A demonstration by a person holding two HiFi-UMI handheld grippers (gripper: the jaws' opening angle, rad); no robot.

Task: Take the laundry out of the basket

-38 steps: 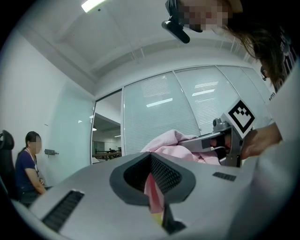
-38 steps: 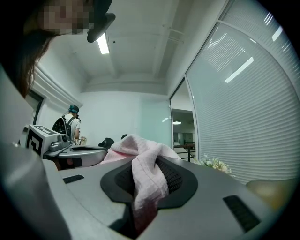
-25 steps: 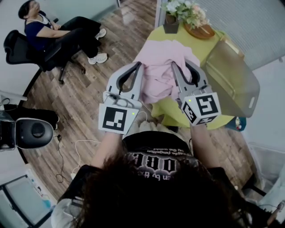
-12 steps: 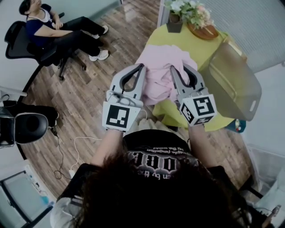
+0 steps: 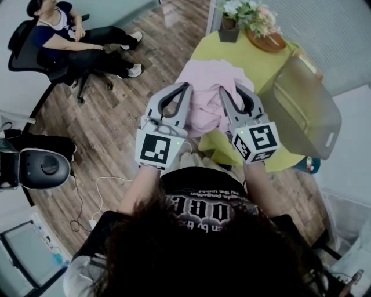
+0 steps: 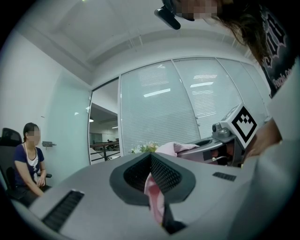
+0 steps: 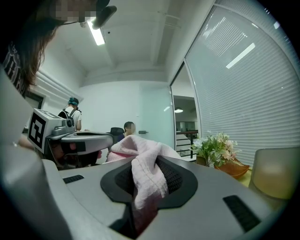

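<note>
A pink cloth (image 5: 210, 98) hangs over the near edge of the yellow-green table (image 5: 261, 64), held up between my two grippers. My left gripper (image 5: 179, 93) is shut on one edge of it; in the left gripper view the pink fabric (image 6: 153, 197) is pinched between the jaws. My right gripper (image 5: 231, 94) is shut on another edge, and a thick fold of cloth (image 7: 147, 180) bulges from its jaws. The translucent tan basket (image 5: 301, 110) sits on the table's right side, just right of the right gripper. What the basket holds is not visible.
A pot of flowers (image 5: 246, 14) and a wooden dish (image 5: 268, 40) stand at the table's far end. A person sits on an office chair (image 5: 35, 58) at the far left. A black device (image 5: 43, 168) and cables (image 5: 87, 197) lie on the wooden floor at left.
Both grippers keep their hold on the pink cloth and have drawn slightly closer together. The seated person has shifted a little on the chair.
</note>
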